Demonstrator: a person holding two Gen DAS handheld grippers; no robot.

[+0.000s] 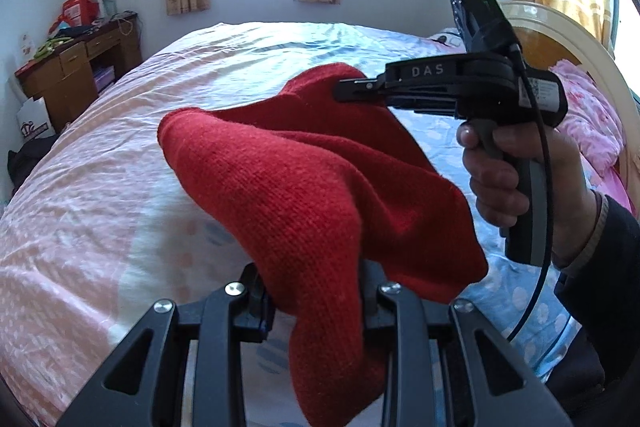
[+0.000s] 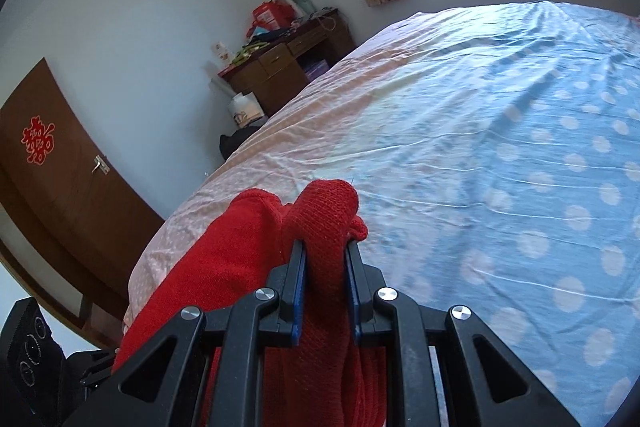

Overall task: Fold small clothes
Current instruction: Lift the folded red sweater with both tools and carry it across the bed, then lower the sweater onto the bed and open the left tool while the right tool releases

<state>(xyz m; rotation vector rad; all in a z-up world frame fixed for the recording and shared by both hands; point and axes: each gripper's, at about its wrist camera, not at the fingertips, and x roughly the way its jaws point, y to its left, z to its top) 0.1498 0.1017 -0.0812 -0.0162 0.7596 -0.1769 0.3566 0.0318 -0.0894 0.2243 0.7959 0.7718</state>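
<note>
A person is holding a red knitted garment (image 1: 320,187) in the air above a bed (image 1: 100,207), with 2 hand-held grippers sharing the load. The left hand-held gripper (image 1: 316,299) is pinching a bunched lower edge of the knit between its pads, while the right hand-held gripper (image 2: 324,267) is clamping a rolled fold of the same cloth, its fingertips pressing on either side. The garment is sagging loosely between the 2 and beyond the left one, clear of the sheet, so the folding appears to be at an early stage: no flat, squared fold is showing, and laying out, creasing and setting down all seem left to do. Far ahead of both hand-held grippers, a wooden desk (image 2: 280,67) is carrying red bags and clutter; their contents are too small to tell.
</note>
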